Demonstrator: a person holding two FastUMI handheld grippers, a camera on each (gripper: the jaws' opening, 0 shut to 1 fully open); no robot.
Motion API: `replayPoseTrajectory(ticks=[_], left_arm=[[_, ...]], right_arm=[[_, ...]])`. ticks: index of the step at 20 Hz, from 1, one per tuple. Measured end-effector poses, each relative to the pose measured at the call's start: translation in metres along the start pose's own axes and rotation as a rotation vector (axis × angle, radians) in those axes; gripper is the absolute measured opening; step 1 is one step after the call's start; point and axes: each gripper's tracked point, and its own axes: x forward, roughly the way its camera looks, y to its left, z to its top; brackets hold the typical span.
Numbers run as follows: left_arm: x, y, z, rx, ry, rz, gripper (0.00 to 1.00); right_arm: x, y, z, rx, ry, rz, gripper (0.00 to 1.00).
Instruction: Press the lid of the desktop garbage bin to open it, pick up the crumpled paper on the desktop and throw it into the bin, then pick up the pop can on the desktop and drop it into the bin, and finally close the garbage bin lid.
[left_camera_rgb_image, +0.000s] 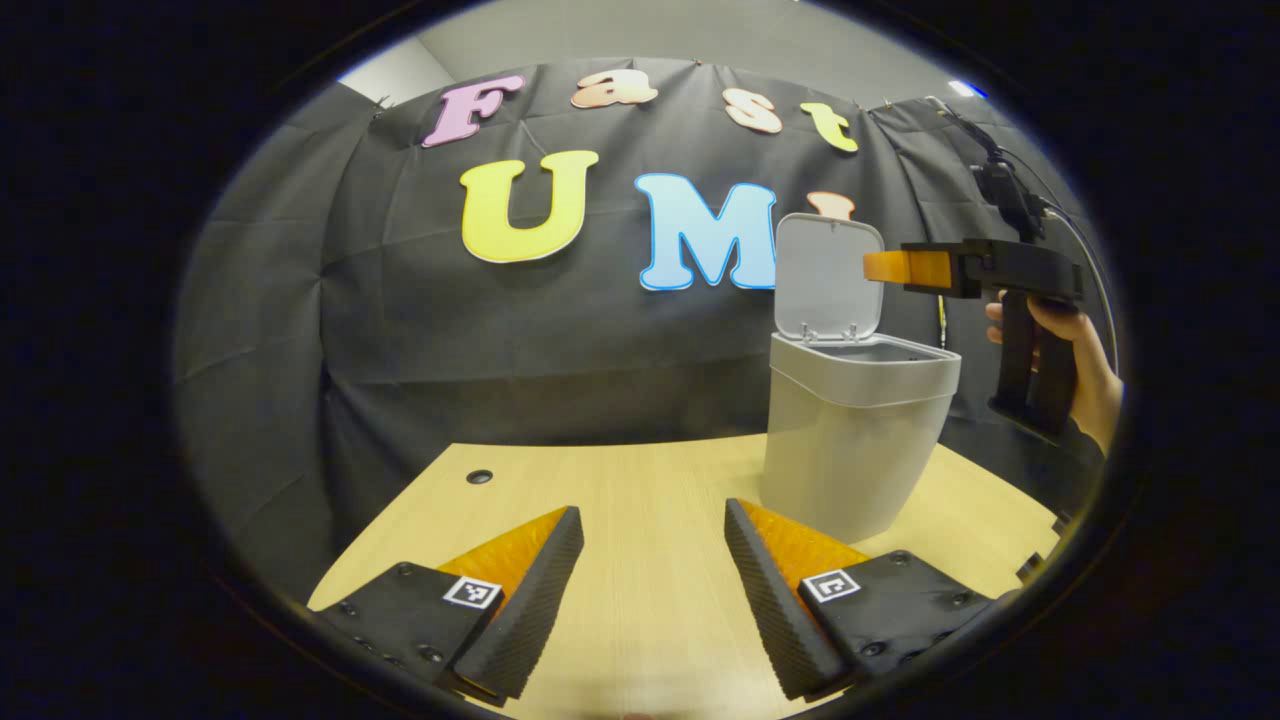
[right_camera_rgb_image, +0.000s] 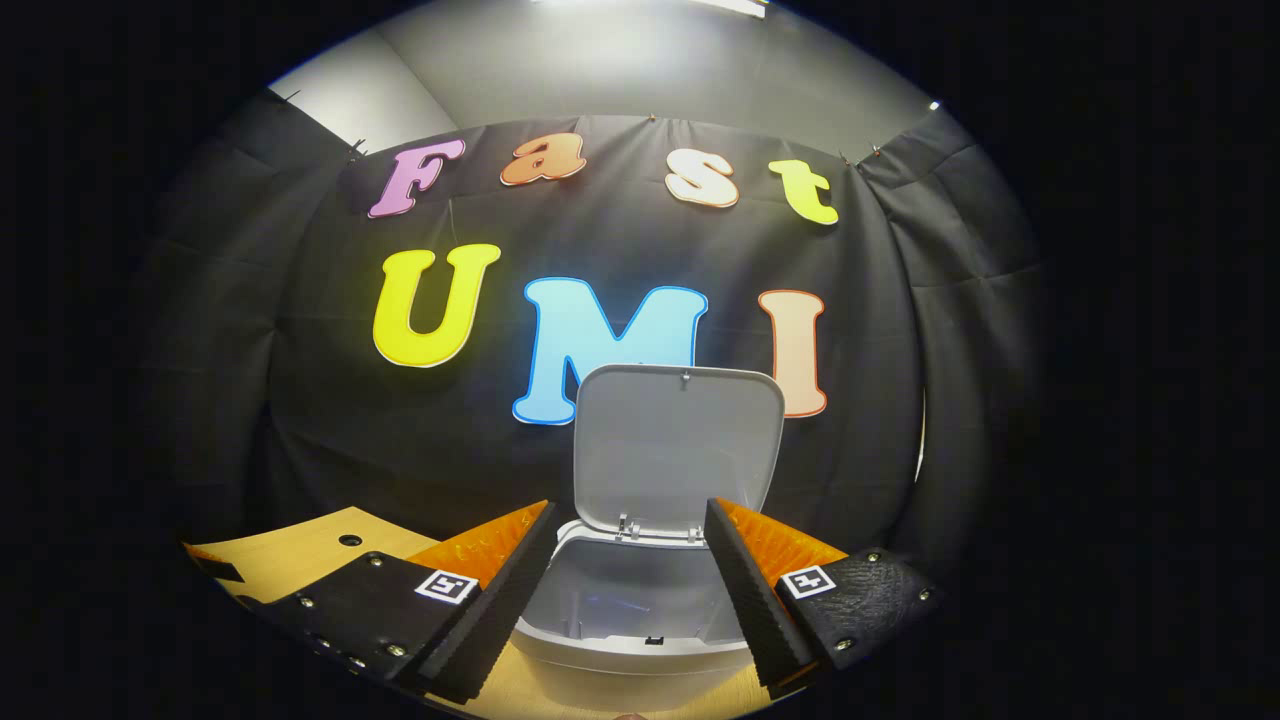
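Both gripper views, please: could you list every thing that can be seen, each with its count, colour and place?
bin: one, light grey, on the right part of the table in the left gripper view; just ahead of and below the right gripper in the right gripper view.
lid: one, light grey, standing open at the back of the bin.
table: one, light wood, with a small dark hole near its back left.
left gripper: one, low over the table, fingers apart, holding nothing.
right gripper: one, above the open bin, fingers apart, holding nothing.
hand: one, holding the right gripper's handle, to the right of the bin in the left gripper view.
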Motion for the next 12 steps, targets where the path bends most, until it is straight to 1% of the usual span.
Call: replayPoseTrajectory(ticks=[1, 2, 3, 4, 9, 12], left_arm=[[-0.001, 0.000, 0.000, -0.001, 0.000, 0.000, 0.94], [-0.001, 0.000, 0.000, -0.002, 0.000, -0.001, 1.00], [-0.001, 0.000, 0.000, -0.003, 0.000, -0.002, 1.00], [-0.003, 0.001, 0.001, -0.004, 0.000, -0.005, 0.94], [-0.004, 0.009, 0.007, 0.013, -0.018, -0.022, 0.94], [-0.004, 0.015, 0.010, 0.015, -0.028, -0.038, 0.94]], right_arm=[[0.000, 0.000, 0.003, 0.000, -0.002, -0.001, 0.94], [0.000, 0.000, 0.005, -0.002, -0.004, -0.004, 0.94], [0.000, 0.000, 0.008, -0.005, -0.005, -0.007, 0.94], [0.001, 0.000, 0.010, -0.006, -0.006, -0.011, 0.94], [0.000, 0.003, 0.018, -0.010, -0.003, -0.034, 0.94], [-0.003, 0.004, 0.025, -0.005, 0.008, -0.061, 0.94]])
